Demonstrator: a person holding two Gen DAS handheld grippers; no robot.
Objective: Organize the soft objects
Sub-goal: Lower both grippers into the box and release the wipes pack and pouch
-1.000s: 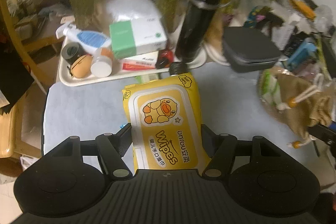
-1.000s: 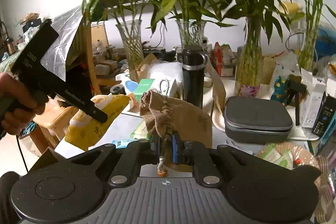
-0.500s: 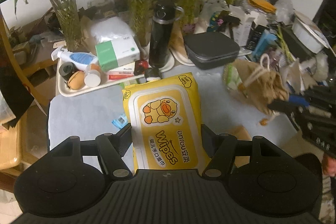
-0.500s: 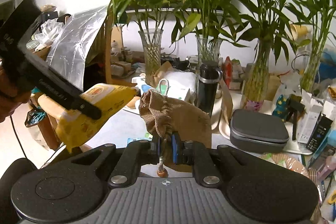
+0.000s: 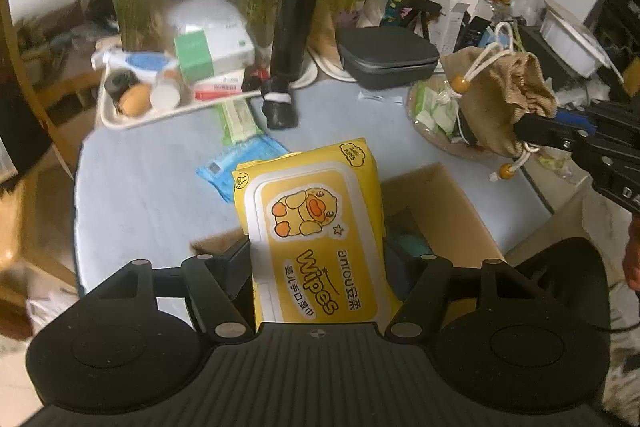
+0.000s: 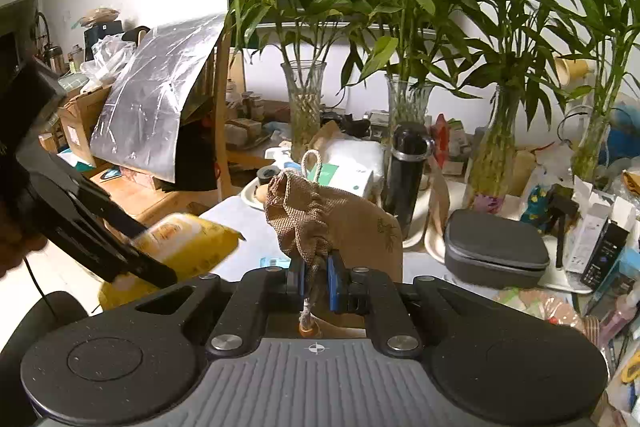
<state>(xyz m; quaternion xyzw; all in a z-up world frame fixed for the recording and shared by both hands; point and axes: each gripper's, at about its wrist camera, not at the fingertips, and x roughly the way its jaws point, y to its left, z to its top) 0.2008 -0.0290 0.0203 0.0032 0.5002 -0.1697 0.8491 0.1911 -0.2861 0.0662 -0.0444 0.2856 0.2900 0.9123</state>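
Items showing, by count: two grippers, the left gripper (image 5: pixel 316 255) and the right gripper (image 6: pixel 316 277); one yellow wipes pack (image 5: pixel 316 227); one burlap drawstring pouch (image 6: pixel 320 215); one cardboard box (image 5: pixel 448 203); one black flask (image 5: pixel 294 23); one grey zip case (image 5: pixel 386 55); one blue packet (image 5: pixel 240 167) lying on the bench (image 5: pixel 140 187); four glass vases (image 6: pixel 306 107) of bamboo (counted in the right wrist view).
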